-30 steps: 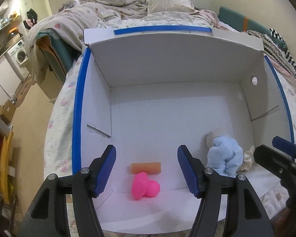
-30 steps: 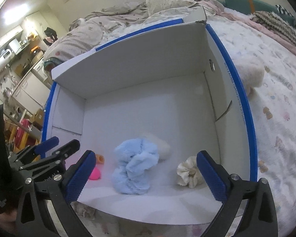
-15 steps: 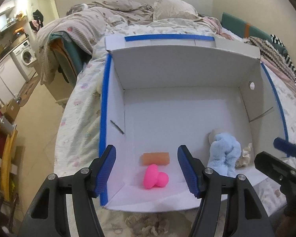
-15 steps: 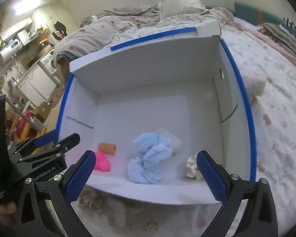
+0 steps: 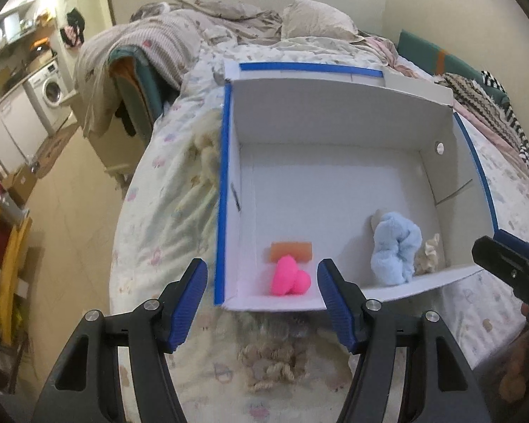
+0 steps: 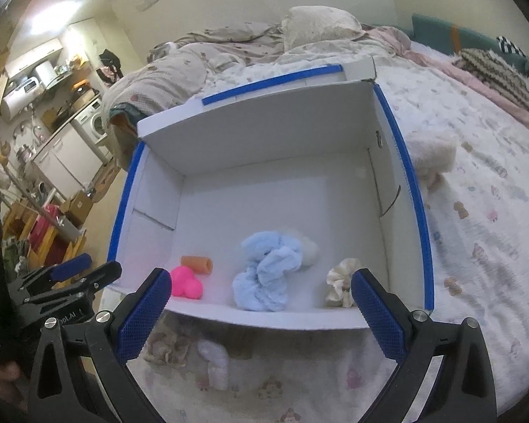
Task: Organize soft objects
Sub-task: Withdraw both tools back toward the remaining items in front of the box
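A white cardboard box [image 5: 335, 112] [image 6: 264, 134] with blue tape on its rims lies on the bed. Along its near wall lie a pink soft toy [image 5: 289, 276] [image 6: 186, 282], an orange roll [image 5: 291, 251] [image 6: 196, 264], a light blue plush cloth [image 5: 395, 250] [image 6: 264, 273] and a cream scrunchie [image 5: 427, 255] [image 6: 342, 282]. My left gripper [image 5: 262, 305] hangs open and empty above the box's near left corner. My right gripper [image 6: 257, 315] is open and empty over the near wall. In front of the box lie a beige curly plush [image 5: 273, 363] [image 6: 165, 347] and a white soft piece [image 6: 215, 363].
A cream fluffy object [image 6: 432, 157] lies on the bedspread right of the box, and a curly beige one [image 5: 208, 148] against its left wall. Rumpled blankets and a pillow [image 5: 317, 23] fill the bed's far end. The bed's left edge drops to a floor with a washing machine [image 5: 49, 91].
Both grippers have drawn back and risen from the box, both still open. The box looks smaller, and the bedspread with the beige plush before it has come into view.
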The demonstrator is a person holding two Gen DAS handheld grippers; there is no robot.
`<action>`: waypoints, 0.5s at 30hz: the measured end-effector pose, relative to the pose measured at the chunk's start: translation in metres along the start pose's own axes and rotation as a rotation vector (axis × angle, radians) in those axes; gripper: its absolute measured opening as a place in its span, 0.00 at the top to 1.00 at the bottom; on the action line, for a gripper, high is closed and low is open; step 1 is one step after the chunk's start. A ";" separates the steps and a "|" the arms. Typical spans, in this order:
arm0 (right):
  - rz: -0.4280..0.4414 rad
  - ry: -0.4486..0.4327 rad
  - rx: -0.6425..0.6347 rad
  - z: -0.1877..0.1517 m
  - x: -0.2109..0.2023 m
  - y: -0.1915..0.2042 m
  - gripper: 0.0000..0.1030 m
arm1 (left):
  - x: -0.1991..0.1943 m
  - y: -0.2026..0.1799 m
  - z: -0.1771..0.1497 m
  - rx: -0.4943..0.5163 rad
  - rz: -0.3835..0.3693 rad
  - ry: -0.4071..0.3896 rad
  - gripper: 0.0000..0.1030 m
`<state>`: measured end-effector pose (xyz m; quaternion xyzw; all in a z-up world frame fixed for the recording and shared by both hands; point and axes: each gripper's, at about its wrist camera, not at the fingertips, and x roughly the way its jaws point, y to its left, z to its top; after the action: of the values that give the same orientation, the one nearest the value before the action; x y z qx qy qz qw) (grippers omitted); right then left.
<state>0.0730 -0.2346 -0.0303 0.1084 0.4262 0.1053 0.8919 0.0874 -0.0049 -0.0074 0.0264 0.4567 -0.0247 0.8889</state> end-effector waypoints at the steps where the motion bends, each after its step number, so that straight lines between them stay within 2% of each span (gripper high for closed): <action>1: 0.003 0.000 -0.006 -0.002 -0.001 0.002 0.00 | -0.001 0.003 -0.002 -0.011 -0.003 0.006 0.40; 5: -0.005 -0.027 -0.018 -0.013 -0.010 0.009 0.00 | -0.007 0.015 -0.013 -0.038 0.007 0.024 0.40; 8: 0.014 -0.011 -0.017 -0.021 -0.010 0.014 0.00 | -0.007 0.022 -0.021 -0.048 0.044 0.038 0.40; 15: 0.041 0.043 -0.063 -0.038 -0.002 0.036 0.00 | -0.006 0.038 -0.037 -0.082 0.012 0.079 0.40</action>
<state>0.0389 -0.1973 -0.0416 0.0865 0.4396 0.1393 0.8831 0.0565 0.0357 -0.0229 -0.0061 0.4918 0.0004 0.8707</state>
